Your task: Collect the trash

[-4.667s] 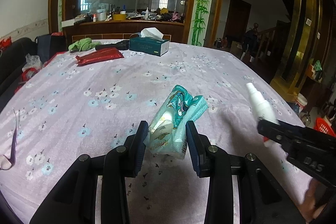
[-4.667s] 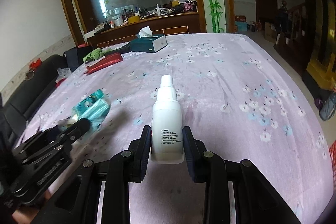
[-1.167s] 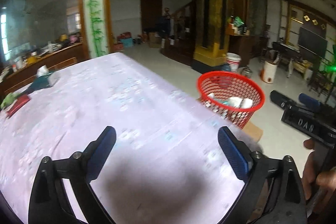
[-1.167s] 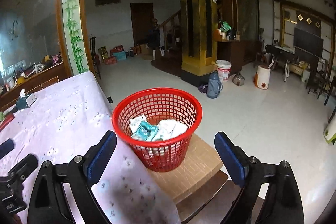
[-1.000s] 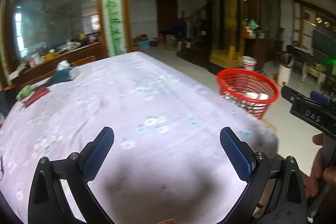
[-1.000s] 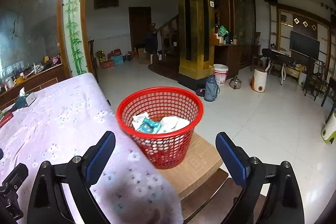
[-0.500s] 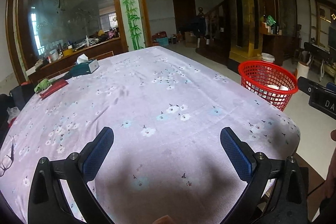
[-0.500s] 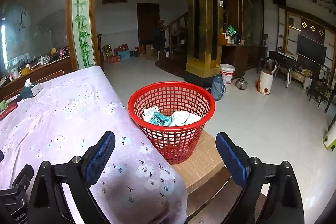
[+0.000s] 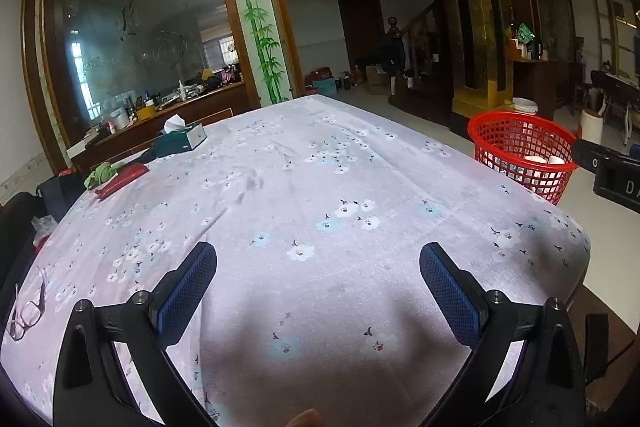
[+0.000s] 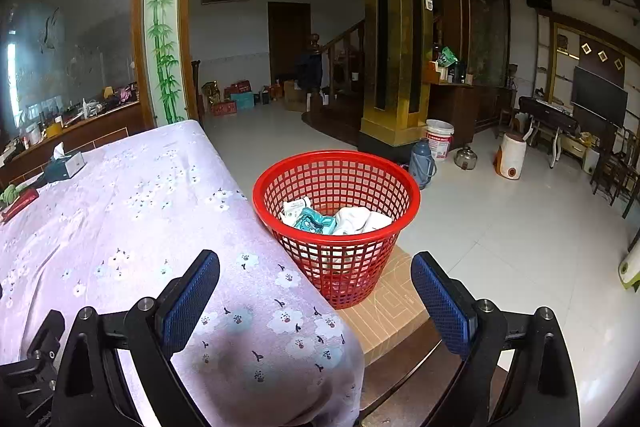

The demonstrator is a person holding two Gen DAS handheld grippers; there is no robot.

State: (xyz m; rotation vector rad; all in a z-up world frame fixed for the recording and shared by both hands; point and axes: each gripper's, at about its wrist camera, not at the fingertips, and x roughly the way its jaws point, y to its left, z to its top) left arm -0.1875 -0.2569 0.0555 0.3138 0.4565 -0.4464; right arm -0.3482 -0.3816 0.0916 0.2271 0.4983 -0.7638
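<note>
On the table with its flowered cloth: one tissue box at eleven o'clock, one red pouch and one green cloth at ten, one pair of glasses at eight. Beside the table stands one red basket, at three o'clock in the left wrist view. It holds one teal packet, one white bottle and one white crumpled piece.
</note>
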